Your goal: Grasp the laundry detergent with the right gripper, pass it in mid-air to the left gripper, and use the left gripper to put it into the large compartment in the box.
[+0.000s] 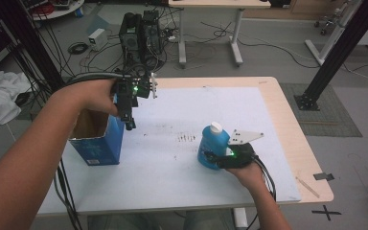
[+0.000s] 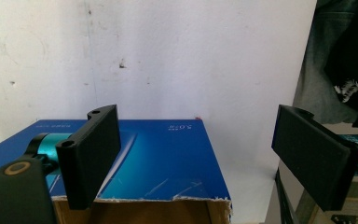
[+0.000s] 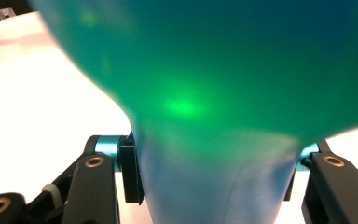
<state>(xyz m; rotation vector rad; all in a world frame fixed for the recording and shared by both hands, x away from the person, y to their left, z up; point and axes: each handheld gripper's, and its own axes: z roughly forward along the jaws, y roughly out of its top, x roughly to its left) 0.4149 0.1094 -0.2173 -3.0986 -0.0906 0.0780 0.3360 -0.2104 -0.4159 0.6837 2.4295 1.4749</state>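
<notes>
Closest in, the right gripper [image 3: 214,186] had its black jaws pressed against the lower body of a translucent blue-green plastic bottle with a white cap [image 1: 212,146], upright on the white table [image 1: 182,158]. It looked smooth, squeezable and possibly top-heavy; a low grip seemed sound. The left gripper [image 2: 196,154] hung wide open and empty above the torn-open blue cardboard box [image 1: 98,143], well clear of the bottle.

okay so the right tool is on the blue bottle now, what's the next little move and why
Probably lift the blue bottle straight up off the table. The right tool has shut on its lower body, pads pressing both sides, and it stands upright. The open-topped blue box sits off to its left, with the left tool open above it.
</notes>
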